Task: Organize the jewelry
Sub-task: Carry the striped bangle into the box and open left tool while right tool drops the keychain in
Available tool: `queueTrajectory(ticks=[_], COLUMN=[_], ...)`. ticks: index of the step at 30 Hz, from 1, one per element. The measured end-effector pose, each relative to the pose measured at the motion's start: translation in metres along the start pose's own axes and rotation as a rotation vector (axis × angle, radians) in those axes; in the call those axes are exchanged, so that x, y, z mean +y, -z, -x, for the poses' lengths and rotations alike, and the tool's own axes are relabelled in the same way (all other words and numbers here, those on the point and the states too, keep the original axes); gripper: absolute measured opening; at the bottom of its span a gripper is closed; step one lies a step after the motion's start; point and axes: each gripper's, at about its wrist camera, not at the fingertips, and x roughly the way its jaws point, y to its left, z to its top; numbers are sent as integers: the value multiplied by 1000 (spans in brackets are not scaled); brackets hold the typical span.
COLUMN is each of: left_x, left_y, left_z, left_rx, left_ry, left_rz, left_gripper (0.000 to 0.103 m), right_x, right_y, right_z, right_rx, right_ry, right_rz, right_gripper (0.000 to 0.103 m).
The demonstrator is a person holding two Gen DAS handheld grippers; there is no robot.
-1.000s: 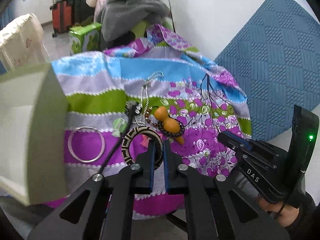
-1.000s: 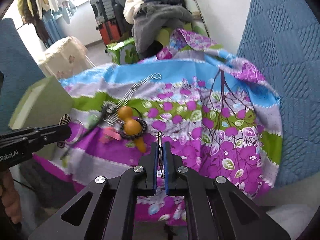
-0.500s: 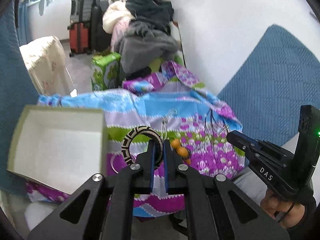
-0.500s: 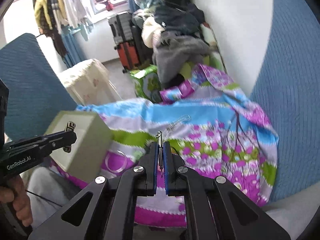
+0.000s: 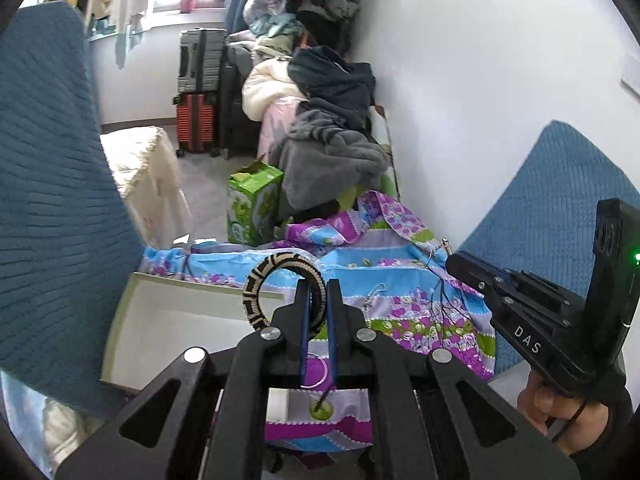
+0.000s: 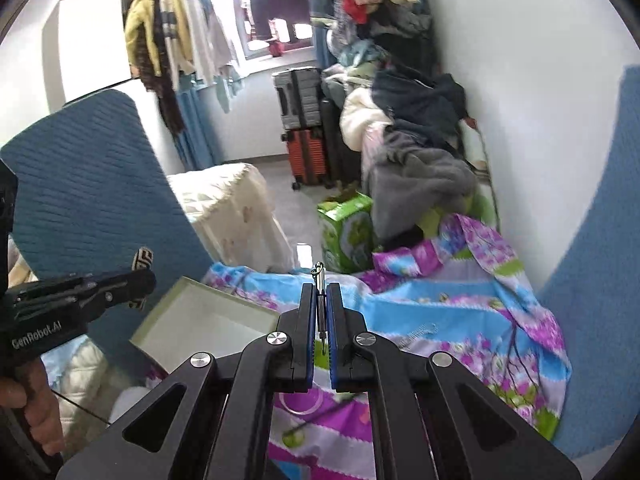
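My left gripper (image 5: 318,285) is shut on a black-and-cream woven bangle (image 5: 266,286), held in the air above the open white box (image 5: 180,320) with a green rim. In the right wrist view my right gripper (image 6: 319,286) is shut on a small metal clasp (image 6: 319,270) that sticks up past its fingertips. Each gripper shows in the other's view: the right gripper (image 5: 450,259) at the right, the left gripper (image 6: 150,278) at the left with the bangle (image 6: 142,258). Below on the floral cloth (image 5: 420,320) lie a silver bangle (image 6: 300,400) and a silver chain (image 5: 372,296).
Blue quilted cushions (image 5: 52,200) stand on both sides of the cloth. Behind it are a green carton (image 5: 252,204), a heap of clothes (image 5: 332,152), suitcases (image 5: 198,92) and a cream covered stool (image 6: 236,224). A white wall (image 5: 480,100) runs along the right.
Both grippers have risen and tilted up with the bangle and the clasp. The cloth and the other jewelry now lie lower and farther off, and the box's inside shows.
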Motion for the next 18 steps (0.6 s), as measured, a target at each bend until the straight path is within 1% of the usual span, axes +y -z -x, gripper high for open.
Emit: queueTrajectory(ticks=[5,9,12,18], left_x=[34,64,86,121], left_y=[4,12,22,43], left_z=[5,-1,-11,-41], left_rx=[-10,3,26,92], left_ry=[-52,-90,-119,-145], left_rz=[44,85,112,172], left_gripper=[7,7,7,7], right_x=[34,59,78,99], right_y=[-12,-11,-4,19], right_z=[-16,-38,-62,-109], right_rx=[9,42,84,179], right_ry=[-56,-110,-149,-183], right_rz=[49,74,89,115], right_gripper=[3,3,3,3])
